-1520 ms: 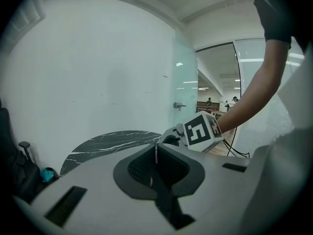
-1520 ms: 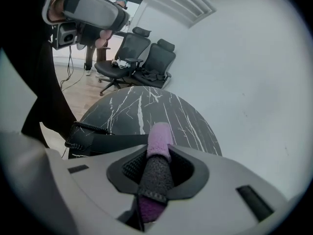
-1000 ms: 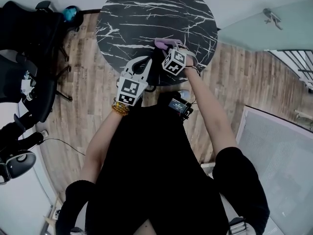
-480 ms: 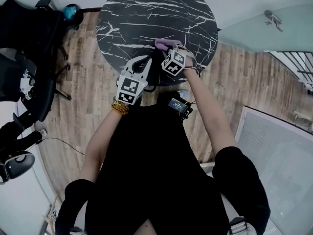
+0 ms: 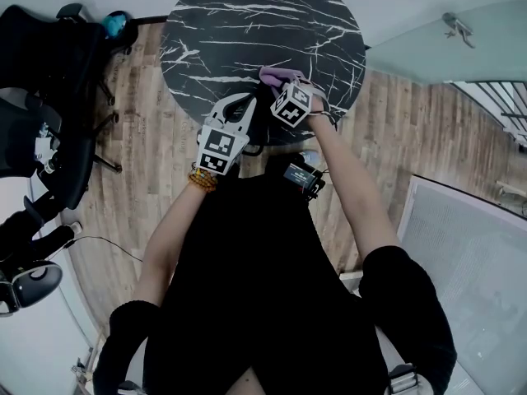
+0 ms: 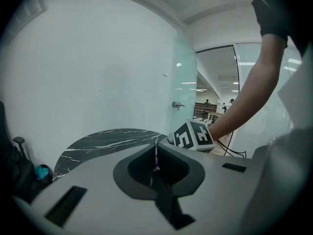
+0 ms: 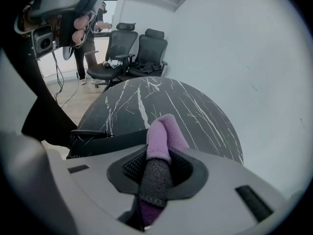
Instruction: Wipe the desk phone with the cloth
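Note:
A round black marble table (image 5: 263, 23) fills the top of the head view. At its near edge lies the black desk phone (image 5: 260, 109), mostly hidden between the two grippers. In the right gripper view the phone (image 7: 105, 142) shows low on the left, with a coiled cord beside it. My right gripper (image 5: 278, 81) is shut on a purple cloth (image 5: 274, 74) and hangs just over the phone's far side. The cloth (image 7: 164, 131) sticks up out of the right gripper (image 7: 157, 156). My left gripper (image 5: 244, 104) sits at the phone's left with its jaws together. Nothing shows between the jaws of the left gripper (image 6: 155, 153).
Black office chairs (image 5: 49, 64) stand to the table's left on the wooden floor, and the chairs (image 7: 132, 53) show again in the right gripper view. A cable (image 5: 99, 239) trails on the floor. A glass partition (image 5: 428, 48) runs along the right, and a white wall is behind the table (image 7: 161, 102).

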Motion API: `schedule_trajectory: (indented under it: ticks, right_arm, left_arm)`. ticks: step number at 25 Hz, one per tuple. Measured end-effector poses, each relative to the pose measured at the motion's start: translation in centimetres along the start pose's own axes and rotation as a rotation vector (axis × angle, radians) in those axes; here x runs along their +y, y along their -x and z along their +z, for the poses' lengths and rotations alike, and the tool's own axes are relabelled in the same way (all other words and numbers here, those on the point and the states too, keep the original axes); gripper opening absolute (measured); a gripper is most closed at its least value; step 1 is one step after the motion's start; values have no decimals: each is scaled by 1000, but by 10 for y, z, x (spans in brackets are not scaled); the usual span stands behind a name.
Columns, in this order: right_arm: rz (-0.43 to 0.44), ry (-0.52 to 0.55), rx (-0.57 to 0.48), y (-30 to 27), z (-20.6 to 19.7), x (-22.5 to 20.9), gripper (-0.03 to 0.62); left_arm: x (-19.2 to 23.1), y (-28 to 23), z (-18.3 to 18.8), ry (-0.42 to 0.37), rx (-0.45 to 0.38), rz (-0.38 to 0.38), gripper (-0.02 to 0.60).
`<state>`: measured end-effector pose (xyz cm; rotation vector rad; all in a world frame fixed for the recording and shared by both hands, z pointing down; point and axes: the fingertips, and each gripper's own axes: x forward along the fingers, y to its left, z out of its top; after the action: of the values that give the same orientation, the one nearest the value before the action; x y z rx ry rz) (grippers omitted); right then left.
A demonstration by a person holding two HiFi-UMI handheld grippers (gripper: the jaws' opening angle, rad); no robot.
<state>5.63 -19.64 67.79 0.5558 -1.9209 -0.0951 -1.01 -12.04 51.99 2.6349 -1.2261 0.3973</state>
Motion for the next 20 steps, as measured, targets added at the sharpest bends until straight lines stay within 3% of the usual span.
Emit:
schedule_trajectory:
  ticks: [20]
  right_arm:
    - [56,-61,28,-1,-3,19,89]
  left_arm:
    - [-1,-6,-4,3,13,-26,21]
